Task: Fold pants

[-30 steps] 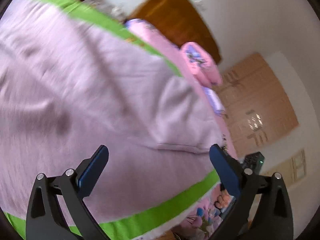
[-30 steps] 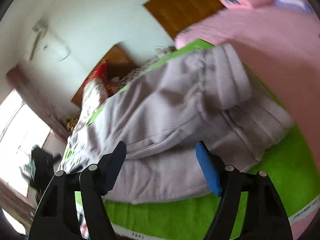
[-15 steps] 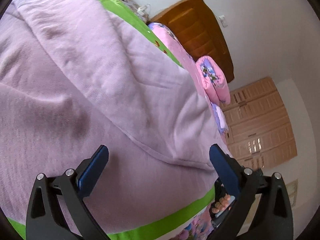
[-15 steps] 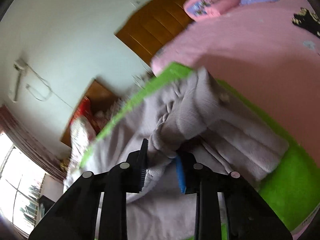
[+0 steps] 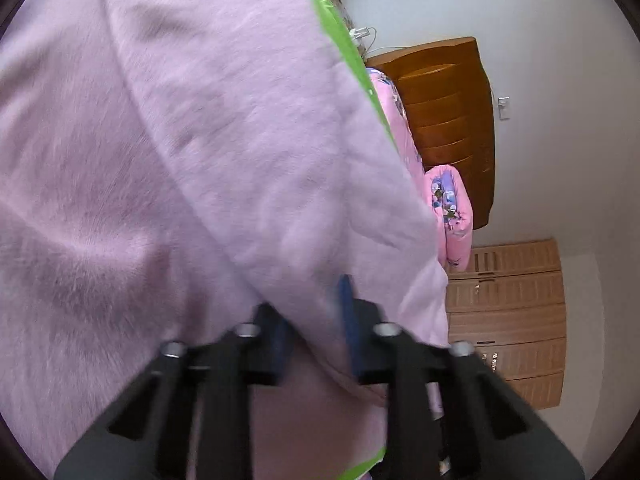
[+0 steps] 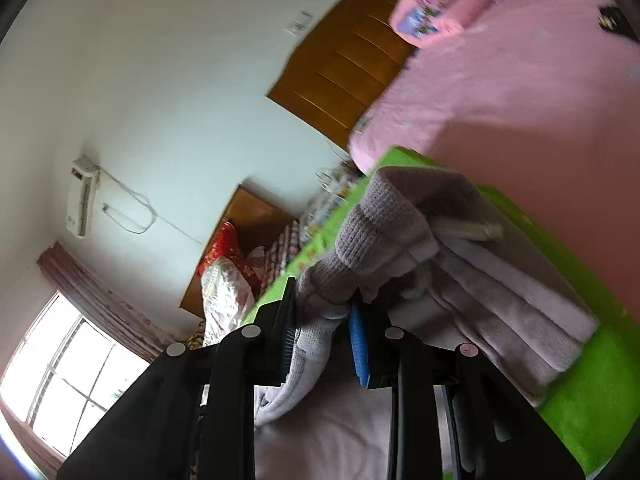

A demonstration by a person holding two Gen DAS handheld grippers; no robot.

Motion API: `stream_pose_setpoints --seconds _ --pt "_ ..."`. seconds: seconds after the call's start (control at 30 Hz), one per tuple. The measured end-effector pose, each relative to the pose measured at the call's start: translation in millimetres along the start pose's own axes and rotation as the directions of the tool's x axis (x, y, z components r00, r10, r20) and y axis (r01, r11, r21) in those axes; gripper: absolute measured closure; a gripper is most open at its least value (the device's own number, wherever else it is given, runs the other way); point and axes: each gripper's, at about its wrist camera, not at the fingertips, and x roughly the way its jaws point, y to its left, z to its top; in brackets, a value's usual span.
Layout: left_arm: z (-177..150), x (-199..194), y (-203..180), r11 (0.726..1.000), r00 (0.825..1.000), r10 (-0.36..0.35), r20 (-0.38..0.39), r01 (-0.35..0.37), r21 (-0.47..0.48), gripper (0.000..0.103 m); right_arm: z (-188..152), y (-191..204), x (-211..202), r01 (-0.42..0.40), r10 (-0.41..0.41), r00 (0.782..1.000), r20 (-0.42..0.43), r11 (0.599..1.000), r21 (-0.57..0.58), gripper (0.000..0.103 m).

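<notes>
The pants [image 5: 168,168] are the largest item in view: a pale lilac fleece garment spread over a green mat [image 6: 580,420] that lies on the bed [image 6: 520,80], with the ribbed waistband end bunched and lifted near the mat's far edge in the right wrist view. You should expect them to handle as soft, limp and light, with no stiffness to hold a crease; the pile looks grippy rather than slippery, and nothing about them is fragile. Judged from the fabric's drape, a hold on a doubled hem or the thick waistband will carry better than a pinch of a single layer, which is likely to sag and drag. Your left gripper [image 5: 316,320] has its fingers drawn nearly together on a fold of the pants, the cloth passing between the blue pads. Your right gripper [image 6: 320,320] has its fingers set narrowly on a bunched ridge of the ribbed section, which rises between them. An air conditioner [image 6: 82,196] hangs on the wall. No brand, label or legible writing is found on the pants or the mat; small marks at the mat's edge are too blurred to read.
</notes>
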Motion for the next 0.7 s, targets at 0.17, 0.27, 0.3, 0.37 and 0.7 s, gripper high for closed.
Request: stream_pose_setpoints --seconds 0.17,0.27,0.3,0.37,0.7 --pt "1 -19 -44 0.985 0.998 0.012 0.058 -0.022 0.174 0.097 -8 -17 6 0.059 -0.058 0.997 -0.049 0.998 0.005 0.079" --pt "-7 -56 -98 0.934 0.990 -0.033 0.136 -0.018 0.357 0.096 4 0 -6 0.012 -0.013 1.000 -0.024 0.999 -0.031 0.080" --pt "-13 -70 -110 0.915 0.987 -0.059 0.148 -0.006 0.403 0.096 8 7 -14 -0.007 0.007 1.000 -0.013 0.999 -0.053 0.080" --pt "-31 -98 -125 0.875 0.983 -0.099 0.156 0.011 0.484 0.096 9 14 -27 -0.031 0.030 0.999 -0.012 0.995 -0.099 0.080" --pt "-77 -40 -19 0.900 0.992 0.125 0.002 -0.114 0.421 0.087 -40 -59 -34 0.121 -0.127 0.981 -0.148 0.991 -0.051 0.080"
